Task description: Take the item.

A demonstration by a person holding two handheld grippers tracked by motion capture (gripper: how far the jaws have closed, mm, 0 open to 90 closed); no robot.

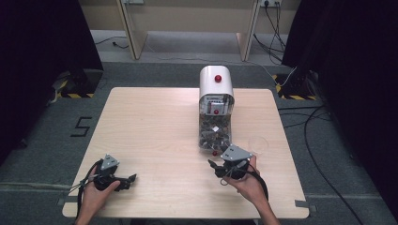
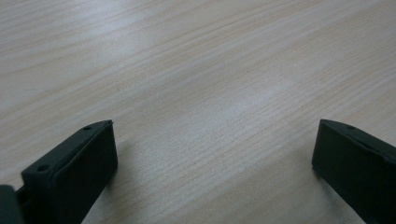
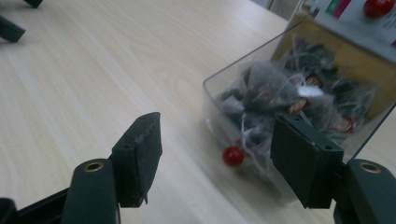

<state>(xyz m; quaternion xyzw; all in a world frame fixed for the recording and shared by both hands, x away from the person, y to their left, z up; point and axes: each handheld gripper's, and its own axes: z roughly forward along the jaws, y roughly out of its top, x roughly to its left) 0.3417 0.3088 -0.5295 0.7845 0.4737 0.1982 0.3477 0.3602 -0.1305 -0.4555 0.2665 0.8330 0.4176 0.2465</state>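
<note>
Tea bags (image 3: 289, 100) fill a clear bin (image 3: 219, 93) at the foot of a white dispenser (image 1: 216, 82) near the table's (image 1: 155, 122) far edge. Just in front of the bin, the right gripper (image 3: 215, 154) has its fingers (image 3: 140, 154) spread with nothing between them; a small red knob (image 3: 232, 156) on the bin's front shows in the gap. At the near left corner, the left gripper (image 2: 212, 163) rests with fingers spread wide over bare wood. A clear cup (image 1: 257, 143) stands beside the bin.

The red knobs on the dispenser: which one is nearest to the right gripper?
The lowest red knob, at the clear bin's front bottom edge, just beyond the right gripper; the others sit higher on the white housing.
</note>
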